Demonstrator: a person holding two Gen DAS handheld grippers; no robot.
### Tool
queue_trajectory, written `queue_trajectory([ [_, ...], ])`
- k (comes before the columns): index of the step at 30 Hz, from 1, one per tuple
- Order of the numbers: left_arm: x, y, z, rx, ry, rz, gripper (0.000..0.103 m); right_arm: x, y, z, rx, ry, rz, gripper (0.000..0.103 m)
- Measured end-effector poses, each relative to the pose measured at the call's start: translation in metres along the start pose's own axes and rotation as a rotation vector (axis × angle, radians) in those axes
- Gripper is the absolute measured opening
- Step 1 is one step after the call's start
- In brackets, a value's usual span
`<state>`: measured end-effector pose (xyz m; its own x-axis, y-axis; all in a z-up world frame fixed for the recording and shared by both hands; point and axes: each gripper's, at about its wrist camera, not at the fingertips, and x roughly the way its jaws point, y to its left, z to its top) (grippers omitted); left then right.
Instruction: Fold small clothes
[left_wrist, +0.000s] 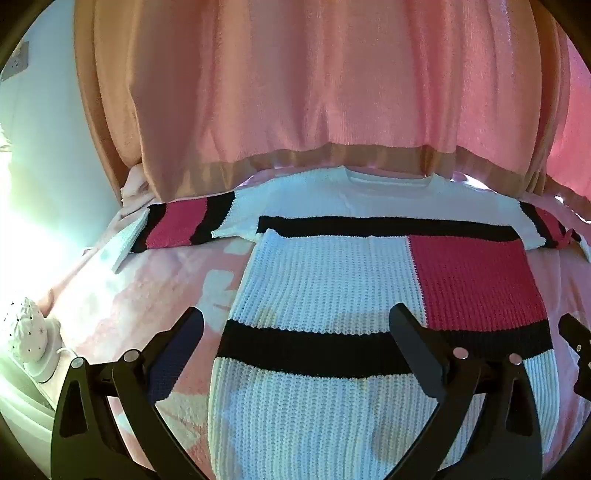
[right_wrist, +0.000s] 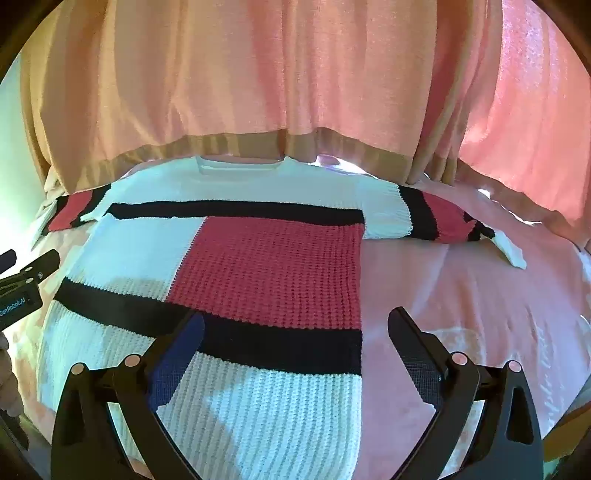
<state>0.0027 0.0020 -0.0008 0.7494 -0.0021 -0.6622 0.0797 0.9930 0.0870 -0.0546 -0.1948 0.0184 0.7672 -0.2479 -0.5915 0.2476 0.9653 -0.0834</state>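
At the far left of the left wrist view a white perforated lamp (left_wrist: 27, 328) stands beside the bed, washed out by bright light. Next to it begins the pink bedspread (left_wrist: 122, 288), and on that lies the knitted sweater (left_wrist: 325, 280) — white, with black bands and a red block — spread flat, front up, its neckline toward the curtain. The sweater's left sleeve (left_wrist: 173, 225) stretches straight out to the side, banded black, red and black, ending in a white cuff.

The left gripper (left_wrist: 295, 328) hovers over the lower left part of the sweater with its fingers spread wide and nothing between them; one finger is over the bedspread just off the sweater's edge, the other over the black hem band. At the right edge of that view a dark piece of the other tool shows.

In the right wrist view the sweater (right_wrist: 266, 266) fills the left and middle, the red block in the centre. The right gripper (right_wrist: 295, 328) is likewise spread wide and holds nothing — its left finger over the black band near the hem, its right finger over bare bedspread (right_wrist: 480, 295) beside the sweater's right edge. Further right the other sleeve (right_wrist: 443, 218) lies out sideways, slightly rumpled toward its white cuff. Behind everything hangs a pink curtain (right_wrist: 295, 74) with a tan hem, its lower edge reaching the far side of the bed.
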Motion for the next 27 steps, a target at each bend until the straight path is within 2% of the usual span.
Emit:
queue_trajectory([
  [3, 0.004, 0.005, 0.002, -0.009, 0.01, -0.003, 0.098, -0.003, 0.001, 0.002, 0.004, -0.006, 0.0, 0.098],
  [4, 0.0, -0.001, -0.001, 0.027, -0.017, 0.008, 0.098, -0.004, 0.002, 0.003, 0.006, -0.008, 0.001, 0.098],
  [9, -0.002, 0.0, -0.003, 0.035, -0.025, 0.013, 0.098, -0.001, 0.011, 0.001, 0.005, -0.007, 0.006, 0.098],
  [27, 0.0, 0.004, -0.008, 0.022, -0.005, 0.029, 0.098, -0.002, 0.029, 0.003, -0.015, -0.012, 0.016, 0.098],
])
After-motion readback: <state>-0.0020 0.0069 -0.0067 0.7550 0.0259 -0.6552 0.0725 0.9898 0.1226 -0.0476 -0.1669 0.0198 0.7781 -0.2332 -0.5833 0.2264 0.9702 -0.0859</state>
